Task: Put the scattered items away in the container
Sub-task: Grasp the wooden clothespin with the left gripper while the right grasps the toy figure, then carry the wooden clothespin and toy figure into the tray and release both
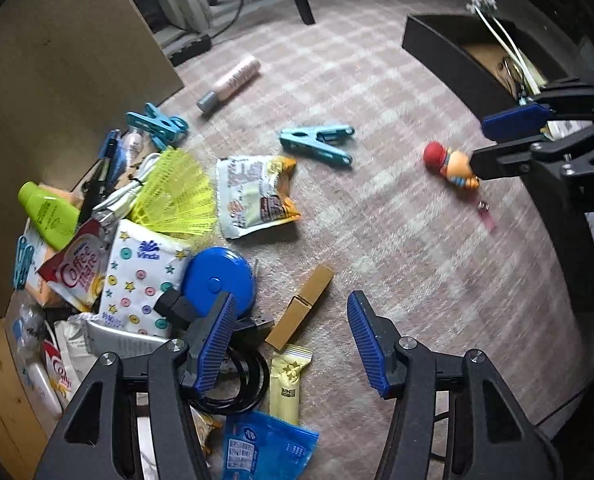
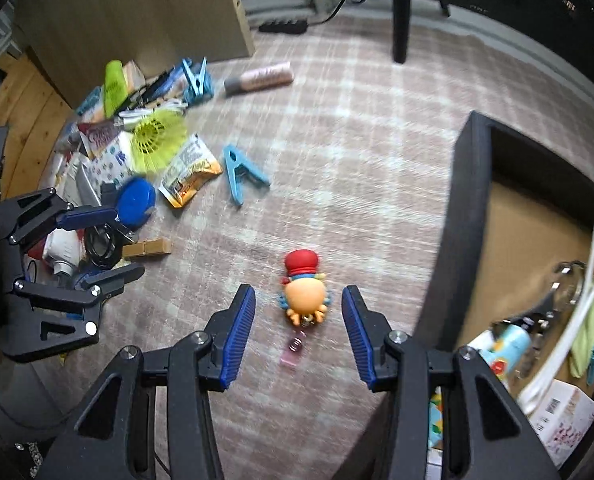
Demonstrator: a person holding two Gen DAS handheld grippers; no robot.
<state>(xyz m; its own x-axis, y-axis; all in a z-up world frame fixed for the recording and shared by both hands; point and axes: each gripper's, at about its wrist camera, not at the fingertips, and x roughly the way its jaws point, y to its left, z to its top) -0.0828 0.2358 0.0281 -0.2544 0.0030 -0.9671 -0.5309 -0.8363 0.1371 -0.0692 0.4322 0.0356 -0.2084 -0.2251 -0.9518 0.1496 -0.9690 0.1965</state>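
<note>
Pile on the left: a heap (image 1: 137,240) of packets, clips and a blue round case is still lying on the carpet (image 1: 377,240), waiting.
Left gripper (image 1: 289,340): hanging released over a tan box (image 1: 301,312), gripping nothing.
Right gripper (image 2: 299,336): spread apart, straddling the crab toy (image 2: 303,292) without pinching.
Container (image 2: 457,200): sitting rightmost, already holding several items.

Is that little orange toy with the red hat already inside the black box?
No, the orange toy lies on the carpet, outside the black box.
</note>
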